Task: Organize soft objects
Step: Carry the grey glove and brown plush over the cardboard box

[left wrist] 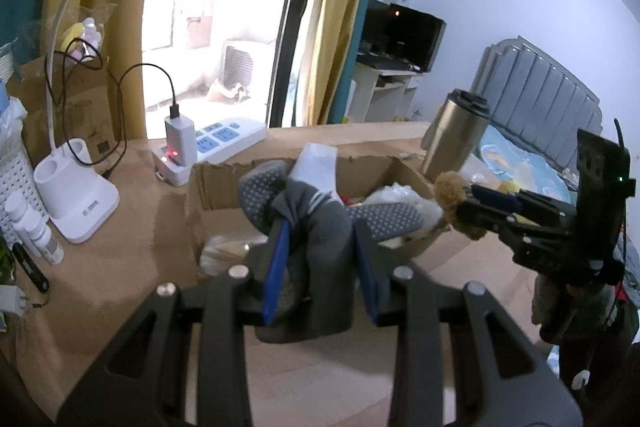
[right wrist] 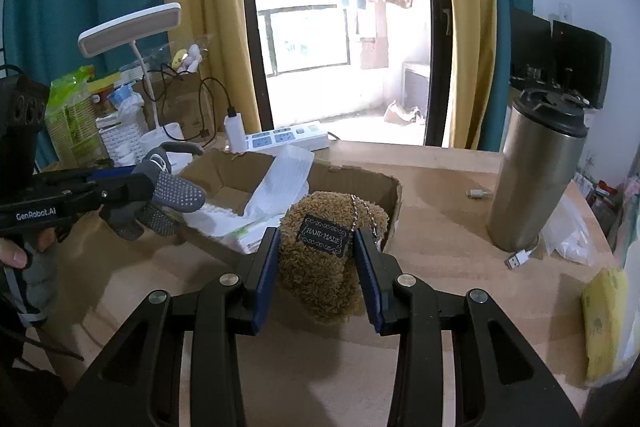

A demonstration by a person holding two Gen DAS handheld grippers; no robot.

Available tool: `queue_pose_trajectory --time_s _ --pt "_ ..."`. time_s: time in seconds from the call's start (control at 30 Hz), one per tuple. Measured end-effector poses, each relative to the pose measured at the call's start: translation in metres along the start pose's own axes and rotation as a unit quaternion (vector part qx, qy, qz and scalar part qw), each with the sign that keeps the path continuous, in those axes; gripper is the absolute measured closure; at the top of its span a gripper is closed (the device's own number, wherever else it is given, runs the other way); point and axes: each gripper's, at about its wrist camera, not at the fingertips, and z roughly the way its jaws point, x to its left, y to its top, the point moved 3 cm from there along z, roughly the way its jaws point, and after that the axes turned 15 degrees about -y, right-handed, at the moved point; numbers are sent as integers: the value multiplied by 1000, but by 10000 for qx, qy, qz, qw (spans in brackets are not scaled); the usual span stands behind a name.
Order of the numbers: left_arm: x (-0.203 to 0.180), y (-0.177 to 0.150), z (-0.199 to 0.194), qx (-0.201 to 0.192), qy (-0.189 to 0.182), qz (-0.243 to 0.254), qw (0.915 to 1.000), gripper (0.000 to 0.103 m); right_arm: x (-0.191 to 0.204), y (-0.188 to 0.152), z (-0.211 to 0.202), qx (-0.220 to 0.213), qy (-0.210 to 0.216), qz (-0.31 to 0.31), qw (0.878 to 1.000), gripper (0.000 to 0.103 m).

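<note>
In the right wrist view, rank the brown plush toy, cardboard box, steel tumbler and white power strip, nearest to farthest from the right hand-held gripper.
1. Brown plush toy, clamped in the right hand-held gripper.
2. Cardboard box, just behind.
3. Steel tumbler, right.
4. White power strip, far edge by the window.

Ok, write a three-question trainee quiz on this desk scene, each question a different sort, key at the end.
1. True or false: the left claw is shut on the grey socks.
2. Multiple choice: the fuzzy brown pouch in the right claw carries a label reading A) HAND MADE B) FRAGILE C) GenRobot.
3. Fill in: the steel tumbler stands upright on the ____, to the right of the cardboard box.

Key: 1 true. 2 A. 3 desk.
</note>
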Motion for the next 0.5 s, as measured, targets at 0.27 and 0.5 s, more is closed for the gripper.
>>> queue_pose_trajectory --time_s 0.27,0.5 --pt "10 11 11 -73 115 -4 9999 68 -3 9 14 -61 69 -10 10000 63" --pt "20 19 24 -124 180 -118 9997 68 -5 16 28 -63 136 -2 9999 63"
